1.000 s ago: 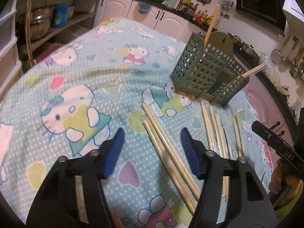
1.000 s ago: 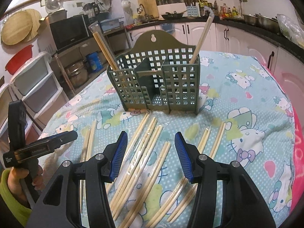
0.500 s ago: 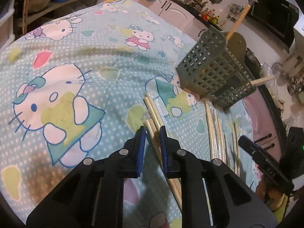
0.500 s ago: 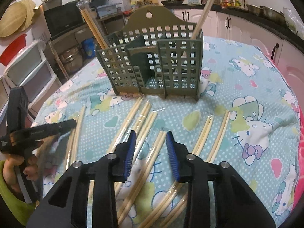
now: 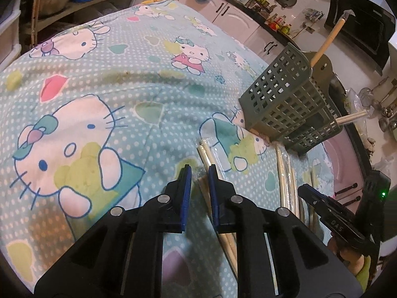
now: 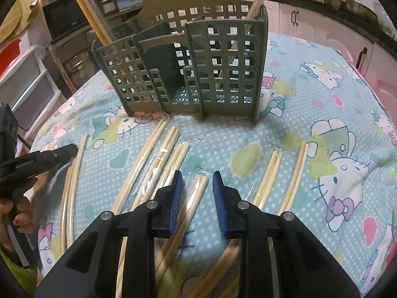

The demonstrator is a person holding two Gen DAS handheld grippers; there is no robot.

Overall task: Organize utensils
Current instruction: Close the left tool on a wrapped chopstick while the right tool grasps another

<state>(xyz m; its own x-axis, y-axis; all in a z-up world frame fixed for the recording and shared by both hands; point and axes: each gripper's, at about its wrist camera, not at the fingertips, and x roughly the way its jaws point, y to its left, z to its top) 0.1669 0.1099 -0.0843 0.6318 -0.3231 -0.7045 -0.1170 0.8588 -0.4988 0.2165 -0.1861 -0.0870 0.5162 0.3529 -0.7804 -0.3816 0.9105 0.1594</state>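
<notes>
Straddling a wrapped pair of chopsticks [image 5: 204, 182], the left gripper [image 5: 199, 176] points down at the tablecloth [image 5: 124, 94], its blue pads drawn in to a narrow slot after closing within the last second; the pair's tip sits in that slot, but whether the pads actually press it cannot be told. The sticks run back from the tip toward 5 o'clock under the right-hand finger. Beyond the tip, at 12 o'clock, a second wrapped pair [image 5: 211, 152] lies on the cloth, and further pairs lie at 2 o'clock, near the other tool. Farther off, at 1 o'clock, the green rack [image 5: 285, 104] stands with single sticks poking out of it. In the right wrist view, the right gripper [image 6: 197, 185] has just been closing and is still partly open, pads apart on either side of another pair [image 6: 199, 186], whose tip lies in the gap nearer the left pad, with no contact visible. That pair trails back toward 7 o'clock beneath the left finger. More pairs fan over the cloth at 10 and 11 o'clock, and two more at 2 o'clock. The rack stands at 12 o'clock beyond them, with sticks upright in its left and right compartments. At 9 o'clock a hand [image 6: 17, 213] holds the left tool.
</notes>
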